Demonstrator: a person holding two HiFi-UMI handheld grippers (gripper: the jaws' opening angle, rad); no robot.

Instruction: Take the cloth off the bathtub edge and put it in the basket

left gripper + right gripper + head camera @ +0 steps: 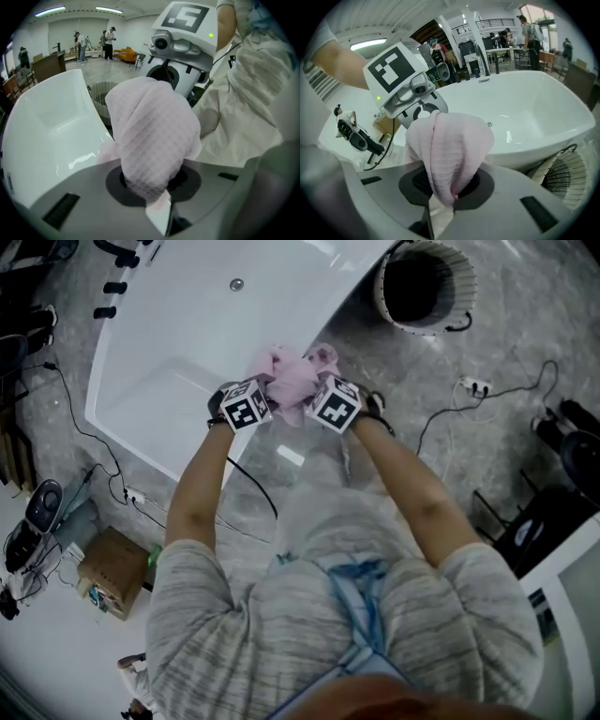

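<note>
White bathtub (178,352) fills upper left of head view, long near rim running diagonally, its right end rim slanting up toward the basket (466,282). Grey marbled floor (487,343) around it, mostly bare between the tub's right end and the basket, so that gap is open. Basket stands upright just beside the tub's right end, round mouth facing up, dark inside. Clutter sits at the margins: cardboard box (111,570) lower left, cable (441,423) and power strip (476,385) on the floor right of the arms, dark gear along the right edge. Both forearms reach out side by side over the tub's near rim. Pink cloth (292,381) is bunched between the two grippers, above the rim near the tub's right end; can't tell if any fold touches the rim. Left gripper (150,185) is clamped on one wad of the cloth, right gripper (443,187) clamped on another, the two close together, fabric bulging above both sets of jaws.
</note>
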